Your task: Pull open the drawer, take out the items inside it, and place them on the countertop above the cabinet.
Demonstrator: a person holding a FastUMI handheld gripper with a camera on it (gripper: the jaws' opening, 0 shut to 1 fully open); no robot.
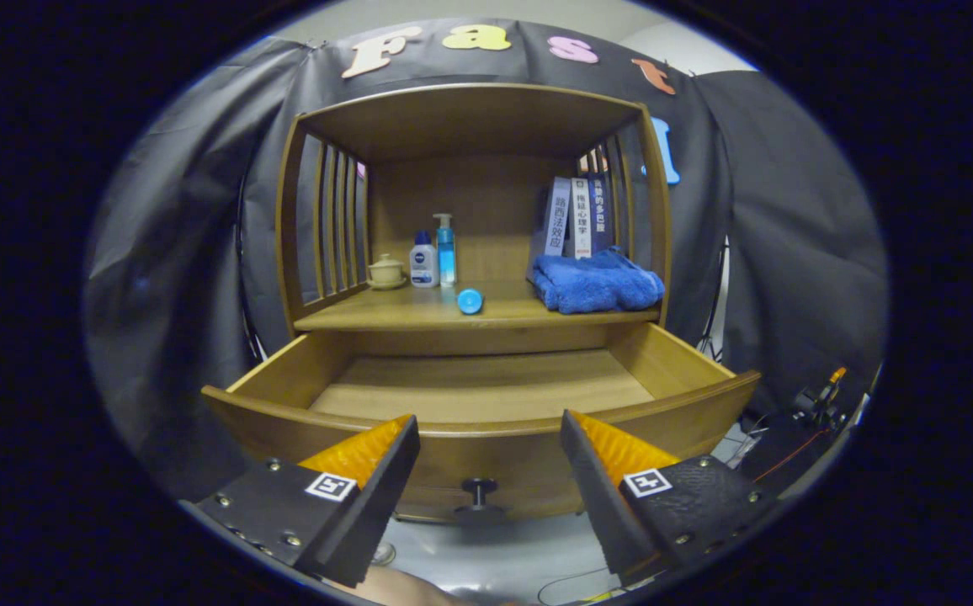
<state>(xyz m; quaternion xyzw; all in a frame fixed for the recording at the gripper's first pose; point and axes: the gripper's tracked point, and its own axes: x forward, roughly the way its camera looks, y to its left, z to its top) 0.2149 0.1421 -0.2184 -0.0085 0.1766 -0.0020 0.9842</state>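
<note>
— Drawer point(486, 387) position?
— Pulled out toward the jaws, long axis crosswise, knob point(479, 486) between the fingers.
— Gripper point(486, 459)?
— Jaws wide apart, holding nothing.
— Counter point(419, 316)?
— Blue item point(470, 300) near its front edge, possibly a cap; bare wood beside it.

The wooden drawer point(486, 391) is pulled all the way out just ahead of the gripper point(486, 438), whose fingers are spread wide with nothing between them. Its dark knob point(479, 488) sits right between them. Beyond on the countertop point(419, 316), a small blue item point(470, 300) lies near the front edge.
</note>
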